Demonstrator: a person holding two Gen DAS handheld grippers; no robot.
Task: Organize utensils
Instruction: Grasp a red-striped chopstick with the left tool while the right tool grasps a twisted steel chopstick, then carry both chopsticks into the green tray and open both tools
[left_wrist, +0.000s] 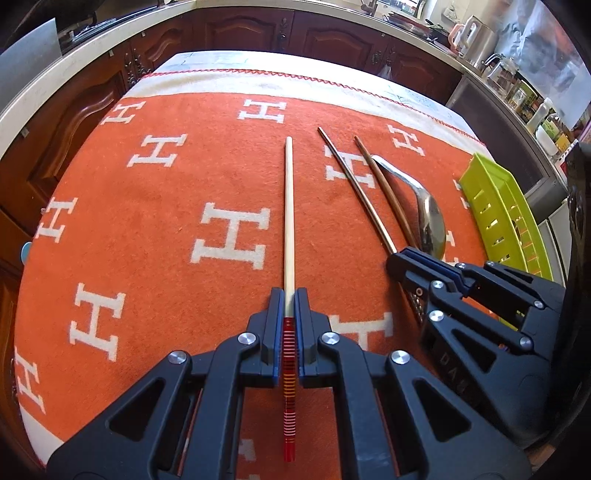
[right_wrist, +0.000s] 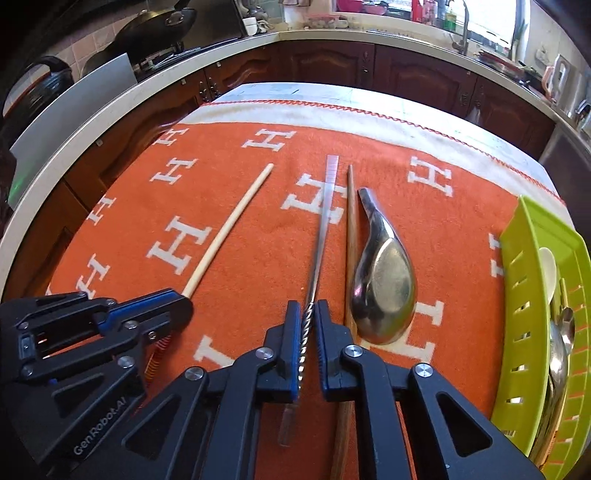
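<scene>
My left gripper (left_wrist: 289, 299) is shut on a pale wooden chopstick (left_wrist: 288, 206) with a red striped end, which lies pointing away on the orange cloth (left_wrist: 147, 236). In the right wrist view, my right gripper (right_wrist: 307, 310) is shut on the twisted handle of a metal chopstick (right_wrist: 325, 206). A brown wooden chopstick (right_wrist: 350, 221) and a large metal spoon (right_wrist: 384, 288) lie just right of it. The left gripper (right_wrist: 181, 302) shows at the left with the pale chopstick (right_wrist: 229, 225). The right gripper (left_wrist: 402, 254) shows at the right of the left wrist view.
A lime green slotted tray (right_wrist: 517, 295) sits at the cloth's right edge, holding a white spoon (right_wrist: 546, 273) and metal cutlery (right_wrist: 557, 354). Dark wooden cabinets (left_wrist: 251, 29) and a cluttered counter (left_wrist: 517, 85) surround the table.
</scene>
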